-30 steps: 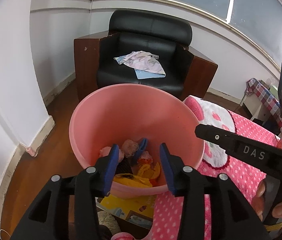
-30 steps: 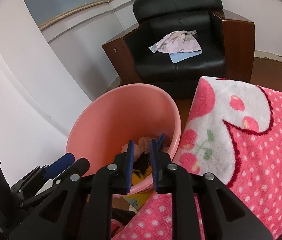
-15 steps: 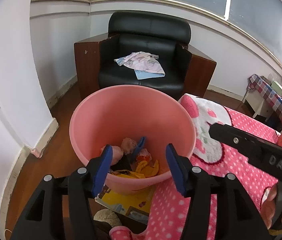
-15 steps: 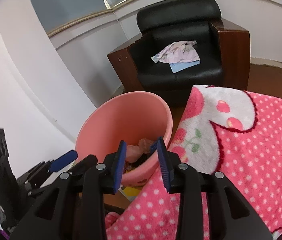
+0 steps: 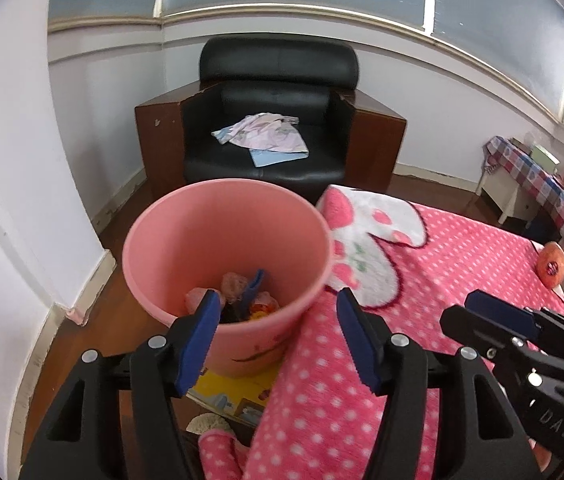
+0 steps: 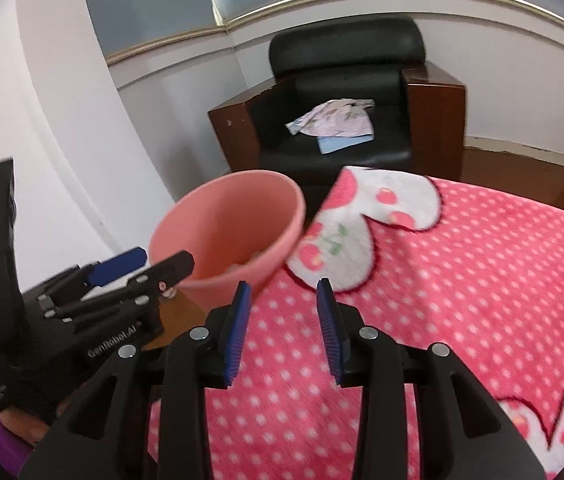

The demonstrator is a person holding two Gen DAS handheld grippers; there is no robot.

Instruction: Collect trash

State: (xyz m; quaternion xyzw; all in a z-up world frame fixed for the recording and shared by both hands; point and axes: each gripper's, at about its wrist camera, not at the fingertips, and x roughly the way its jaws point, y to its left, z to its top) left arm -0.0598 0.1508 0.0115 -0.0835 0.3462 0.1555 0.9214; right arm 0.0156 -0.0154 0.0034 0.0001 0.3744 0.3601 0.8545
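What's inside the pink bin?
In the bin: crumpled pinkish wads, a blue strip, an orange-yellow wrapper. Its near rim and the left hand-held gripper cover the rest.

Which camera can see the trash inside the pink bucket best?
The left wrist view: it looks down into the pink bucket, showing the trash piled at its bottom. The right wrist view sees the bucket from the side, so only a sliver of the trash peeks over its near rim.

Bin (image 5: 226,240) left of blanket (image 5: 441,272)
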